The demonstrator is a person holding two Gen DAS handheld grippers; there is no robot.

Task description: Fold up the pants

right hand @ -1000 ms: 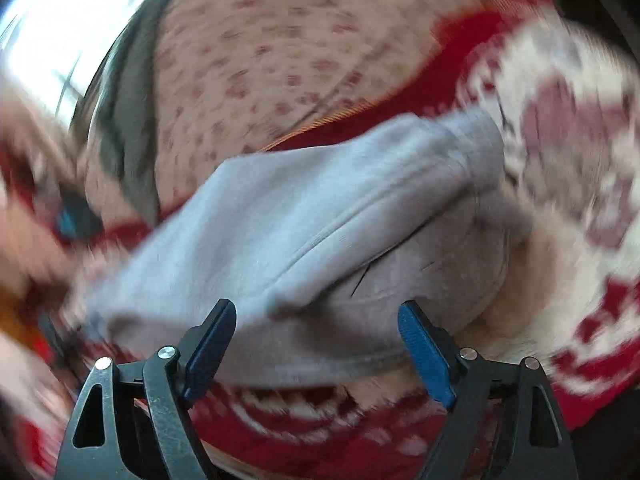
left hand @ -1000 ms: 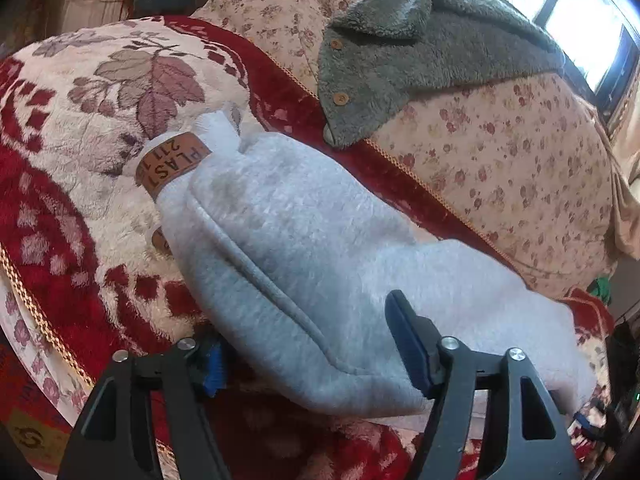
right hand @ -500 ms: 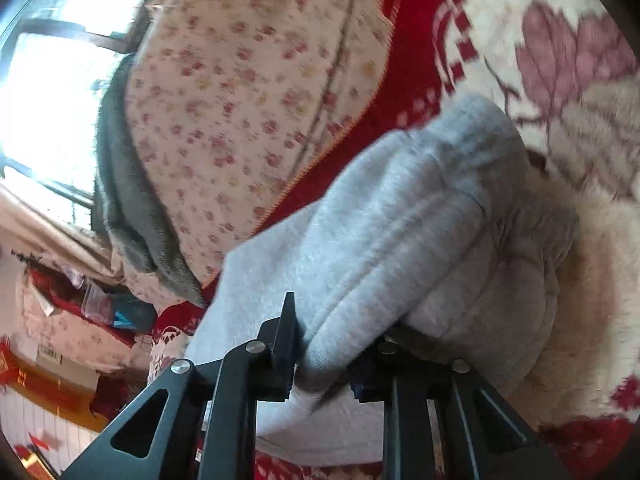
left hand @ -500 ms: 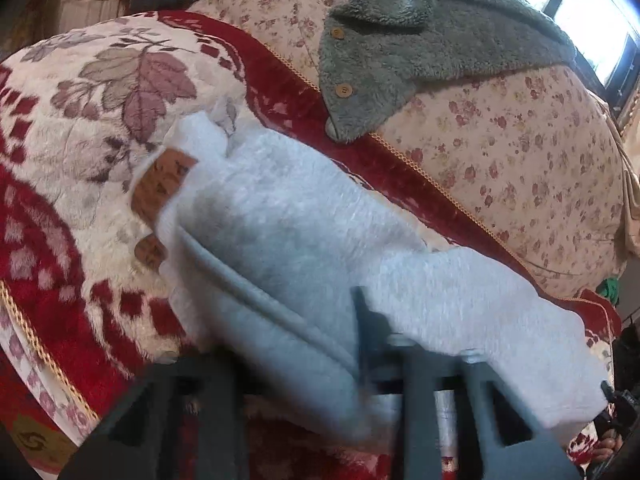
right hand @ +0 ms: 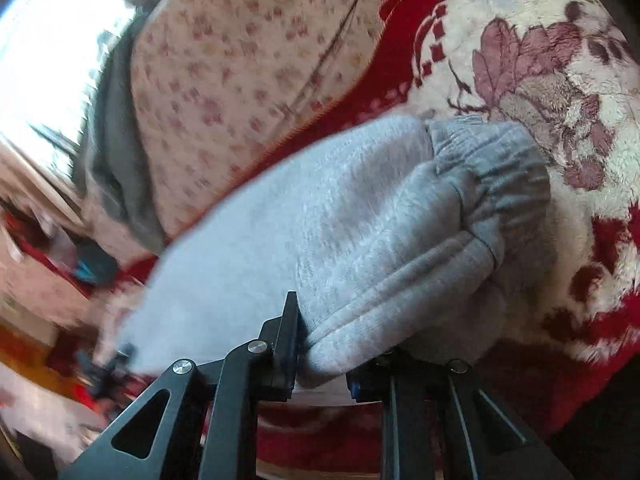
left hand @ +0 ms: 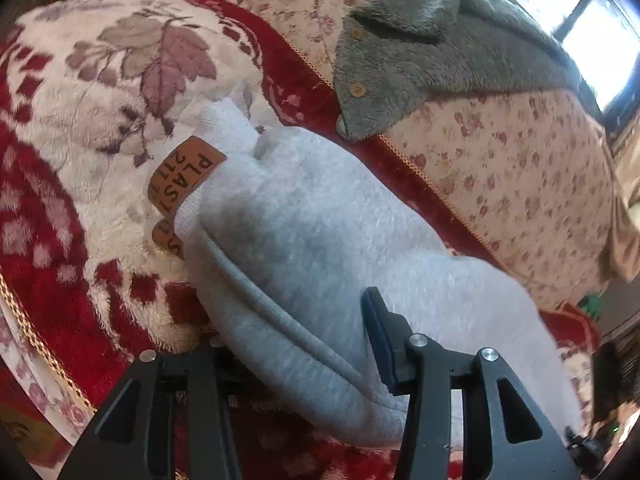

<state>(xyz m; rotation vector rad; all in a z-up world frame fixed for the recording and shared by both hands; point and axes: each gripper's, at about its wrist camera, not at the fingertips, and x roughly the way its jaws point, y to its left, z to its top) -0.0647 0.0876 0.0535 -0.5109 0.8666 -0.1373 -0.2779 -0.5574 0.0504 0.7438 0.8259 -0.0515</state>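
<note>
A: Left view?
B: Grey pants (left hand: 320,248) folded on red floral blanket (left hand: 80,128). Left hand-held gripper (left hand: 296,364) just eased wider, pants' edge betw. its jaws; pressing or not, can't tell.
A: Right view?
B: Right hand-held gripper (right hand: 324,356) clenched on pants (right hand: 360,220) fold, near waistband.

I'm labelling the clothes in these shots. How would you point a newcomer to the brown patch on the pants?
Start at the red blanket with the cream leaf pattern, then find the folded grey pants lying on it, below the green fleece jacket. The brown patch sits at the pants' far left end on the white ribbed band; it is the only tan, lettered piece there.
</note>
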